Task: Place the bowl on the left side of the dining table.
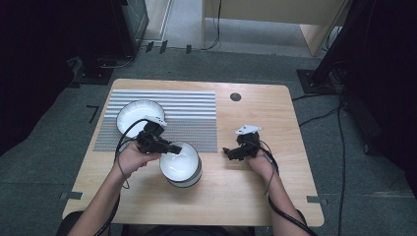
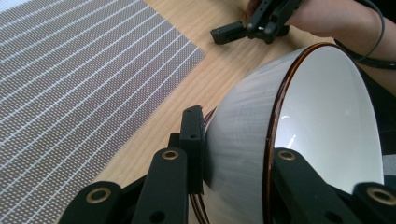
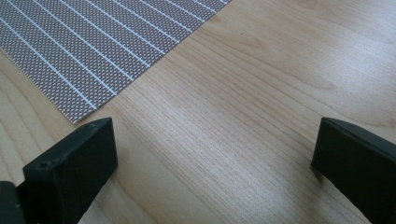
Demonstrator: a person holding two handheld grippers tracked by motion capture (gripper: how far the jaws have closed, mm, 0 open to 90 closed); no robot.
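Left tongs (image 1: pixel 169 146) clamp the rim of a white bowl (image 1: pixel 180 163), one jaw inside and one outside, above the wooden surface (image 1: pixel 246 191). Right tongs (image 1: pixel 227 151), spread wide and holding nothing, hover to the bowl's right. A striped mat (image 1: pixel 192 118) and a plate (image 1: pixel 135 114) lie beyond the left tongs.

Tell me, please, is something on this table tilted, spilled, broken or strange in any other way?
Only one thing: the white bowl is tipped on its side over the bowls stacked beneath it, because the left gripper is clamped on its rim. The other bowl sits level on the striped placemat. Nothing looks spilled or broken.
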